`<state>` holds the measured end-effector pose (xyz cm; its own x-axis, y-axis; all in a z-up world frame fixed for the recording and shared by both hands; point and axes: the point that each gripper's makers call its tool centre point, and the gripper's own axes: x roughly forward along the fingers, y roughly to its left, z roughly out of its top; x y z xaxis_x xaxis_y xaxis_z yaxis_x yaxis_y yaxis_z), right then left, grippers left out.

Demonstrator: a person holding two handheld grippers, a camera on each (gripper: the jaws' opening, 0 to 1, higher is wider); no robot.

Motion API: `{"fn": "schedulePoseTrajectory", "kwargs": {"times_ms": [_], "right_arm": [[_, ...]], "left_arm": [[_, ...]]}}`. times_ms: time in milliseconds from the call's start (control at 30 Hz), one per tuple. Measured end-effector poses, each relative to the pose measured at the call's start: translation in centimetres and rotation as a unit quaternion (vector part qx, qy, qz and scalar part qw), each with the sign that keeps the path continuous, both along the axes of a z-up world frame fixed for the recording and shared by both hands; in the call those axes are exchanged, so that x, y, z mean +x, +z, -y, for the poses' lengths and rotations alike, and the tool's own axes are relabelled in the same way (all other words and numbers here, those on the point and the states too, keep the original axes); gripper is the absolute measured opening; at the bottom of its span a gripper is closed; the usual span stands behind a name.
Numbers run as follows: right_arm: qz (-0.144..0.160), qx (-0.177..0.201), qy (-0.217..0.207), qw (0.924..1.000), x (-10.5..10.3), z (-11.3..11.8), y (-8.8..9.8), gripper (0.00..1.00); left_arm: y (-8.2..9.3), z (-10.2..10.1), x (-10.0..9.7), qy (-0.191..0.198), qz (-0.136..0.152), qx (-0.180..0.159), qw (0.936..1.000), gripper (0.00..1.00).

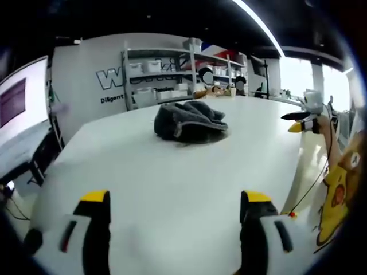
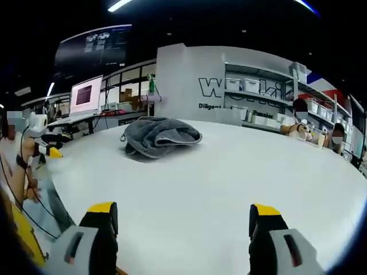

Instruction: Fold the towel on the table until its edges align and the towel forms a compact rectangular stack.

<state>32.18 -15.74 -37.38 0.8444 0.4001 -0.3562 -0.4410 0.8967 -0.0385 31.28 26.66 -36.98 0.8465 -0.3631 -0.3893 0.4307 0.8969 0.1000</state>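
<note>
Left hand-held gripper [image 1: 175, 215]: jaws spread wide apart, nothing between them. Both yellow-tipped jaws stand over bare white tabletop [image 1: 172, 172].

Right hand-held gripper [image 2: 183, 223]: jaws likewise spread wide, holding nothing, over the same tabletop [image 2: 229, 172].

Towel [image 1: 189, 120]: dark grey, lying in a crumpled, unfolded heap on the tabletop. In the left gripper view it sits well ahead of the left hand-held gripper, roughly in line with the gap between the jaws. In the right gripper view the towel [image 2: 159, 136] sits well ahead of the right hand-held gripper and off to its left. Neither hand-held gripper touches it.

Cross-view: the right hand-held gripper [image 1: 301, 121] appears at the right edge of the left gripper view, yellow tips pointing towards the towel. The left hand-held gripper [image 2: 50, 150] appears at the left edge of the right gripper view.

Containers: a shelving unit [image 1: 183, 74] stands beyond the far edge of the tabletop, ahead of the left hand-held gripper. It carries several pale storage bins [image 1: 152, 66]; their contents cannot be made out. The same shelving unit [image 2: 258, 97] with bins [image 2: 243, 85] shows ahead and to the right of the right hand-held gripper.

A monitor [image 2: 86, 94] stands beyond the towel, to the left.
</note>
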Motion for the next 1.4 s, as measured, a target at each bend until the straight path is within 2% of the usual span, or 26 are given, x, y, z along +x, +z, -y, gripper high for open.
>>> {"fn": "schedulePoseTrajectory", "kwargs": {"times_ms": [300, 433, 567, 800, 867, 967, 1133, 1400], "right_arm": [[0.0, 0.002, -0.005, 1.0, -0.3, 0.4, 0.0, 0.99], [0.0, 0.003, -0.01, 0.9999, -0.6, 0.9, -0.1, 0.99], [0.0, 0.004, -0.016, 0.9999, -0.9, 1.4, -0.1, 0.99], [0.0, 0.004, -0.026, 0.9996, -1.4, 2.2, -0.3, 0.99], [0.0, 0.005, -0.029, 0.9996, -1.5, 2.4, -0.3, 0.99], [0.0, 0.005, -0.031, 0.9995, -1.7, 2.6, -0.3, 0.99], [0.003, 0.004, -0.038, 0.9993, -2.2, 3.1, -0.2, 0.99], [0.002, 0.005, -0.049, 0.9988, -2.8, 3.8, -0.4, 0.99]], "left_arm": [[0.4, 0.9, 1.6, -0.024, 0.003, 0.0, 0.9997, 0.99], [0.6, 2.2, 2.7, -0.056, 0.004, 0.009, 0.9984, 0.99], [0.5, 3.1, 4.3, -0.075, 0.0, -0.003, 0.9972, 0.98], [-0.2, 4.6, 7.4, -0.095, -0.006, 0.005, 0.9954, 0.97], [0.2, 5.4, 8.8, -0.103, 0.015, 0.004, 0.9945, 0.97], [0.2, 6.6, 9.9, -0.11, 0.023, 0.011, 0.9936, 0.97], [1.0, 7.8, 12.1, -0.131, 0.055, 0.032, 0.9893, 0.95], [1.7, 9.8, 15.1, -0.15, 0.068, 0.045, 0.9853, 0.88]]}}
